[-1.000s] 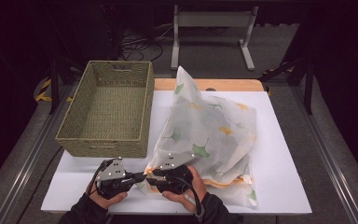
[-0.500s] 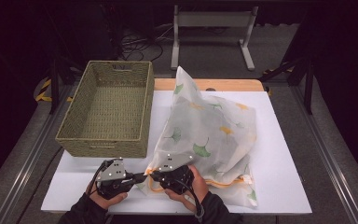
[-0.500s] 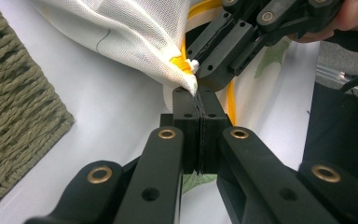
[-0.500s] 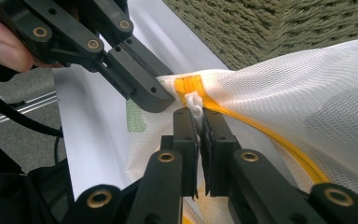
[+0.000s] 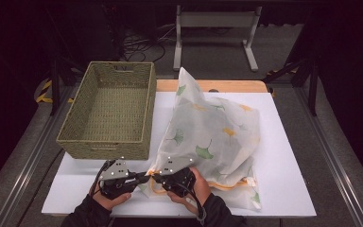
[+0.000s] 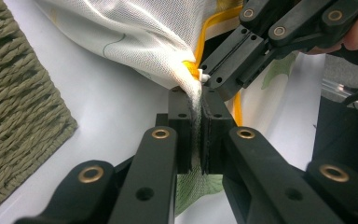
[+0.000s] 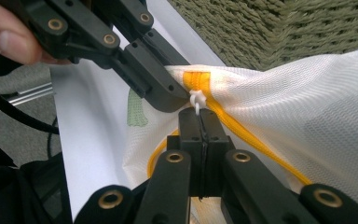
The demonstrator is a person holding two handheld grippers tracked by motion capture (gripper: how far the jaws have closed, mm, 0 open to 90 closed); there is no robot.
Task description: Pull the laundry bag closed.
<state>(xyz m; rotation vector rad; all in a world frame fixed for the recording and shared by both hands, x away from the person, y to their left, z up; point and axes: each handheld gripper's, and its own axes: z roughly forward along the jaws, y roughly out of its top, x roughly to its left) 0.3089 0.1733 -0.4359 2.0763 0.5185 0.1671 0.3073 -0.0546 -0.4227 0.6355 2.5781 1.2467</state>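
**Both grippers pinch the mesh bag's near corner**

High view: the mesh bag lies on the white board, just right of the wicker basket. Both grippers meet at the bag's corner by the board's near edge.

Left gripper view: the left gripper is closed tight on the bag's mesh.

Right gripper view: the right gripper, whose jaws have just been closing, now clamps the white zipper pull beside the orange zipper.

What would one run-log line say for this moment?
left gripper: shut on mesh bag corner | right gripper: just closed on zipper pull | basket: beside bag
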